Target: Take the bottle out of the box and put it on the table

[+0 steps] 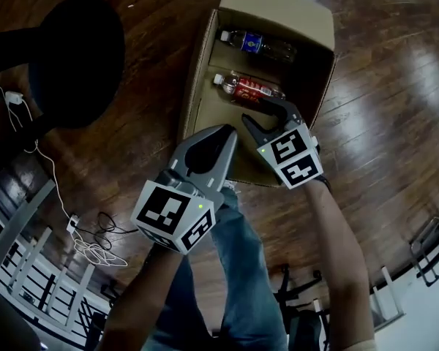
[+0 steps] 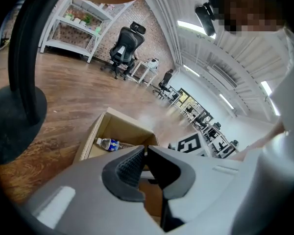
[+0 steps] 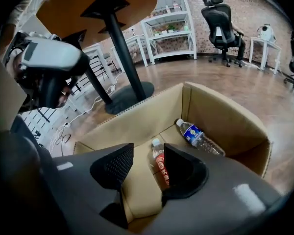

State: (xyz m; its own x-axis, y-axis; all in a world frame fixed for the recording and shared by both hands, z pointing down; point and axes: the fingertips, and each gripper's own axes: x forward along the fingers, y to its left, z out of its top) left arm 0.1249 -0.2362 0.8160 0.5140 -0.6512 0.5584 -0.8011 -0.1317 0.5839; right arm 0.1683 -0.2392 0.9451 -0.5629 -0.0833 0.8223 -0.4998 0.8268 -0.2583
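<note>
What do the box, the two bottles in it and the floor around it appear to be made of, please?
Box: brown cardboard, matte; folded flaps and raw edges show. Red-labelled bottle and blue-labelled bottle: likely clear plastic, glossy, with printed wrap labels and white caps. Floor: dark wood-look planks, glossy reflections; real wood or laminate is unclear.

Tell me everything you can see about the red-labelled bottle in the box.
The red-labelled bottle is clear plastic with a white cap and red wrap. It lies on its side on the floor of the cardboard box, parallel to the blue-labelled bottle and apart from it. The right gripper hangs over it, jaws open, not touching it.
</note>
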